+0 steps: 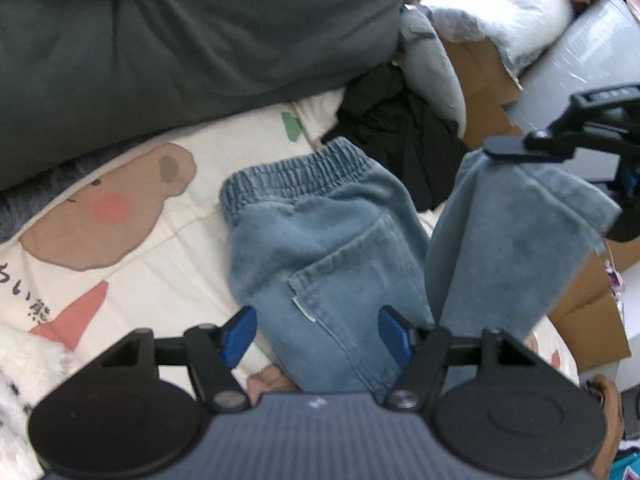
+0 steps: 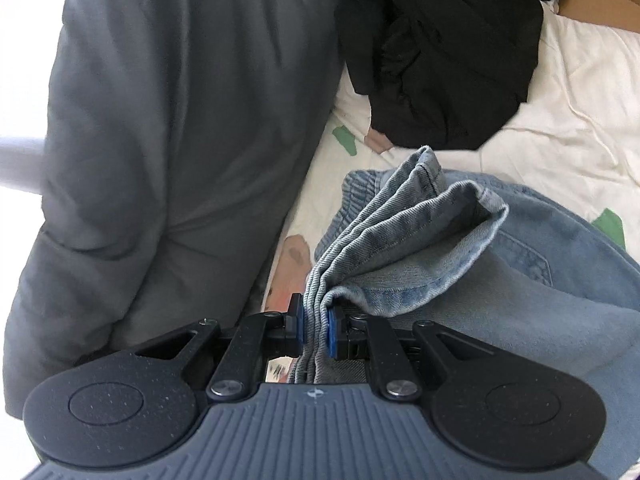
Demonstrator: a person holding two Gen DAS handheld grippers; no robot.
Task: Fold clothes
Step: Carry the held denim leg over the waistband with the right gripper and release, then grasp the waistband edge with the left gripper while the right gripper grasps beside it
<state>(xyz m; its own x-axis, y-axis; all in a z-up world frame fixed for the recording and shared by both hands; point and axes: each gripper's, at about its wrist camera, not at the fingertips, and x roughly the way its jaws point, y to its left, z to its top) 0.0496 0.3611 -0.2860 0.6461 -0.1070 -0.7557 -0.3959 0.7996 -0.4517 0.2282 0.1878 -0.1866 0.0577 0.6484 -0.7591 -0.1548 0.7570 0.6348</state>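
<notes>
Jeans [image 1: 332,248]: small pair in light blue denim, elastic waistband [image 1: 296,176] at the far end, back pocket facing up; the body lies on the bedsheet, the leg end is lifted off it and doubled back toward the waistband.
Left gripper [image 1: 318,332]: jaws spread wide, blue pads [image 1: 240,334] on either side of the denim near the pocket — nothing pinched between them.
Right gripper [image 2: 316,328]: jaws closed on the bunched leg hems [image 2: 404,224], several layers of denim stacked between the pads; in the left wrist view the same tool [image 1: 516,146] holds the raised leg end from above.
Bedsheet [image 1: 168,280]: cream, printed with a brown bear face, pink cheek, green and coral patches.
Grey duvet [image 1: 180,36]: dark, bulky, heaped along the far side of the sheet, just beside the jeans.
Black garment [image 2: 444,52]: crumpled, lying beyond the waistband, near but apart from it.
Pale grey garment [image 1: 432,64]: rolled, behind the black one.
Cardboard box [image 1: 480,80]: brown, at the right edge of the bed.
Fluffy white fabric [image 1: 24,364]: speckled dark, lower left corner.
Person's fingers [image 1: 268,380]: visible under the left tool — partly hidden.
</notes>
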